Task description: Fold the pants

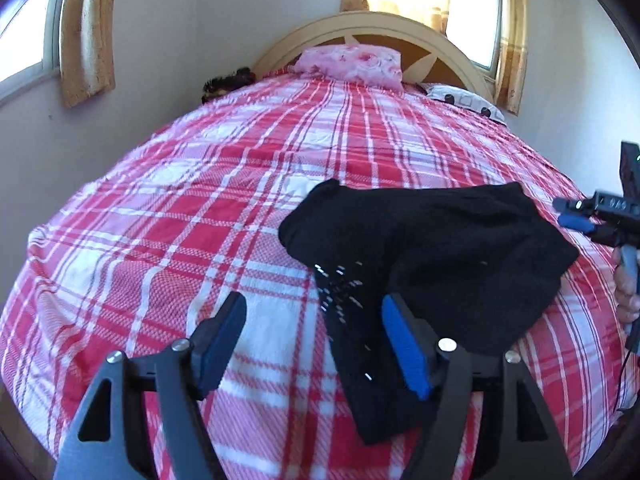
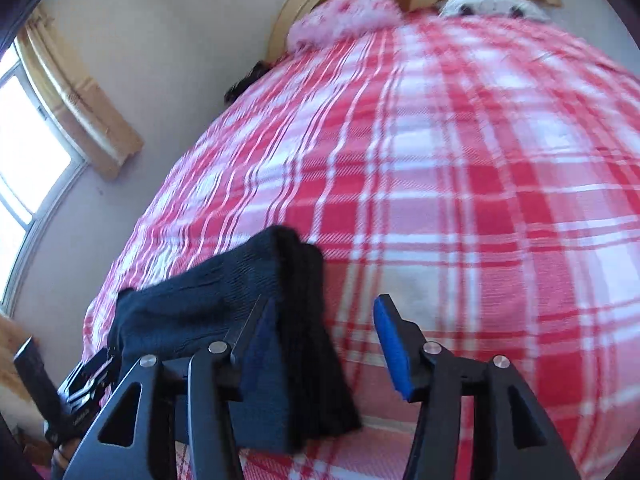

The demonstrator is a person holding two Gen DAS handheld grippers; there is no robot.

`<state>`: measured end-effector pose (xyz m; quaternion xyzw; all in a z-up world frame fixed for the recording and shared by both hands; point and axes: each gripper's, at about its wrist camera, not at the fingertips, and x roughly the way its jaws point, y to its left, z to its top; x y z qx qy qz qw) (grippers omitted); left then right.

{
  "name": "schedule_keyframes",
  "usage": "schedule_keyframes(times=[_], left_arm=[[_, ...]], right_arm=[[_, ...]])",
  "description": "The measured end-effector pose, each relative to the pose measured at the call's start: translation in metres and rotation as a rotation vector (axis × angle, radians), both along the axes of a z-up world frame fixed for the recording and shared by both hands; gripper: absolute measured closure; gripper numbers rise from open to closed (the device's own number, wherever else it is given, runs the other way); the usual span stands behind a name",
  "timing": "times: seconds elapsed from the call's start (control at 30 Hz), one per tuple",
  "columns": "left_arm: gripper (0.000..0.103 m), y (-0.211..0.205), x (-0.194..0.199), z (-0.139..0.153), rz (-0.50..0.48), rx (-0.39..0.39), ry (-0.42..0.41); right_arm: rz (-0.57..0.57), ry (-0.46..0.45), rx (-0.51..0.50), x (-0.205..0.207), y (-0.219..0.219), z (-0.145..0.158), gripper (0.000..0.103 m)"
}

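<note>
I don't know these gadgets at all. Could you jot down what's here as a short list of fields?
Place: bed with a red and white checked cover
Clothing: black pants, bunched up on the cover near the foot of the bed
Left gripper: open, a strip of the pants lies between its fingers
Right gripper: open, at the pants' edge
Far end: pink pillow, patterned white pillow, headboard

The left gripper (image 1: 314, 344) has two black angular arms with triangular cut-outs, silver round screws at the pivots, and blue pads (image 1: 404, 350) on black finger blocks. The right gripper (image 2: 324, 354) is built the same: black frame, silver screws, blue pads (image 2: 392, 354). A thin black cable (image 1: 626, 368) hangs beside its grey handle.
</note>
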<state>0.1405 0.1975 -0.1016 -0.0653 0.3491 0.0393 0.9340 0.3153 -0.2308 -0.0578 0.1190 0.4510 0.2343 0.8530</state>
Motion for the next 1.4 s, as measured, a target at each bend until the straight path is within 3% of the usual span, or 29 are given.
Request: schedule_keyframes(times=[0.07,0.13,0.2,0.3,0.37,0.4,0.5,0.63,0.73,0.8,1.1,1.4], left_arm=[[0.020,-0.010,-0.003,-0.001,-0.017,0.052,-0.008],[0.019,-0.022,0.001,-0.005,-0.019,0.141,0.008],[0.019,-0.029,0.005,-0.009,-0.003,0.206,0.039],[0.012,-0.023,0.009,-0.012,0.011,0.190,0.063],[0.003,-0.016,0.007,-0.014,0.036,0.176,0.071],[0.002,-0.011,0.008,-0.016,0.042,0.157,0.080],[0.001,-0.005,0.007,-0.019,0.054,0.105,0.090],[0.000,-0.006,0.006,-0.019,0.067,0.115,0.097],[0.000,-0.009,0.002,-0.015,0.074,0.108,0.110],[0.000,-0.014,-0.006,-0.004,0.063,0.097,0.088],[0.000,-0.037,-0.044,0.036,0.033,0.052,-0.016],[0.000,-0.052,-0.068,0.057,0.006,0.015,-0.076]], right_arm=[[0.016,-0.044,0.088,-0.021,-0.009,0.015,0.050],[0.094,-0.067,0.163,-0.043,-0.003,0.022,0.050],[0.195,-0.033,0.190,-0.061,0.012,0.015,0.050],[0.185,0.017,0.102,-0.065,0.023,-0.011,0.050],[0.153,0.034,0.155,-0.059,0.011,-0.022,0.050],[0.139,0.042,0.198,-0.056,0.004,-0.025,0.050],[0.124,0.032,0.187,-0.049,0.002,-0.024,0.050],[0.059,0.014,0.175,-0.046,-0.011,-0.020,0.050],[-0.045,0.042,0.110,-0.040,-0.026,-0.024,0.050],[-0.051,0.047,0.137,-0.042,-0.036,-0.023,0.050],[-0.033,-0.124,0.060,-0.111,-0.037,0.020,0.049],[-0.016,-0.281,-0.050,-0.184,-0.031,0.060,0.046]])
